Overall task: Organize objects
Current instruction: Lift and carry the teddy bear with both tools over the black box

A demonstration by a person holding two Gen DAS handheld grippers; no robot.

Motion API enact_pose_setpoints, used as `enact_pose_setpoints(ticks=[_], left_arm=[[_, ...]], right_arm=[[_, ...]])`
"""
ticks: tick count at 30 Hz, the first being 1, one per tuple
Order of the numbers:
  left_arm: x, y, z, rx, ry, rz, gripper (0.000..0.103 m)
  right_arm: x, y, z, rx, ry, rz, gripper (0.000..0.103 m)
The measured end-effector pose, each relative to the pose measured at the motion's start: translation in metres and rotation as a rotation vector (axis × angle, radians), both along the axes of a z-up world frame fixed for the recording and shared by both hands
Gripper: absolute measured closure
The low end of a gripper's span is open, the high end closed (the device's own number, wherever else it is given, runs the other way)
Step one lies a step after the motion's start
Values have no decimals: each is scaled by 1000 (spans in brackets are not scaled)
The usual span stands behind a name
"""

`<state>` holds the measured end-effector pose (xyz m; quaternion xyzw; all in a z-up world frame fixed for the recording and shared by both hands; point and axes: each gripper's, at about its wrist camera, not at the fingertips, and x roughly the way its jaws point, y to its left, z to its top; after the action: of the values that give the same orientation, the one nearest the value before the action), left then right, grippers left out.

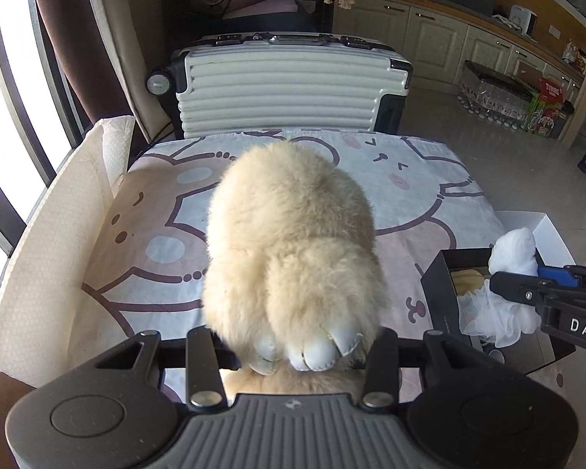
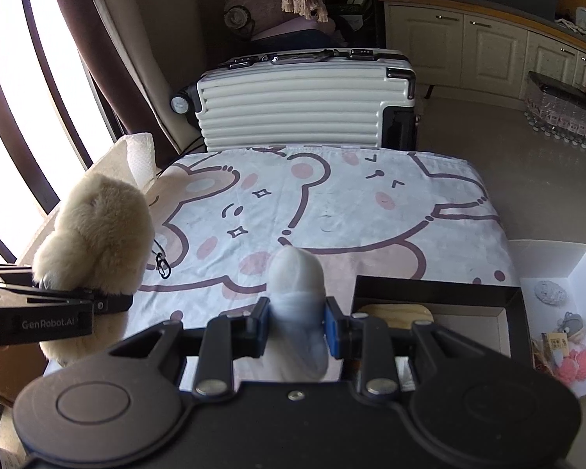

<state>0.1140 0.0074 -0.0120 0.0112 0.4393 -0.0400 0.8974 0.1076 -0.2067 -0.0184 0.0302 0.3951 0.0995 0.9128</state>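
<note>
My left gripper [image 1: 299, 348] is shut on a cream plush toy [image 1: 293, 242] and holds it above the cartoon-print cloth [image 1: 156, 250]; the toy fills the middle of the left wrist view and hides the fingertips. In the right wrist view the toy [image 2: 97, 234] and left gripper [image 2: 109, 301] sit at the left. My right gripper [image 2: 297, 332] is shut on a white mesh bundle [image 2: 299, 305], beside an open black box [image 2: 437, 297]. In the left wrist view the right gripper [image 1: 519, 281] holds that bundle [image 1: 513, 254] over the black box [image 1: 437, 297].
A white box [image 2: 558, 265] with small trinkets lies at the right edge of the cloth. A white ribbed suitcase [image 2: 304, 101] stands beyond the far edge. A roll of paper towel [image 1: 50, 242] lies along the left. Cabinets [image 1: 429, 39] line the back right.
</note>
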Motion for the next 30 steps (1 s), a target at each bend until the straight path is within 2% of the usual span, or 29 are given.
enact_pose_setpoints(ticks=[11,30], left_arm=[[3,-9,-2,-28,-6,-6,59],[20,-108,-18,-120,25,-178,59]], right_arm=[[-2,-8,1,-4,-16,-2,74],[-18,-92,-5,-25,-16,-152,74]])
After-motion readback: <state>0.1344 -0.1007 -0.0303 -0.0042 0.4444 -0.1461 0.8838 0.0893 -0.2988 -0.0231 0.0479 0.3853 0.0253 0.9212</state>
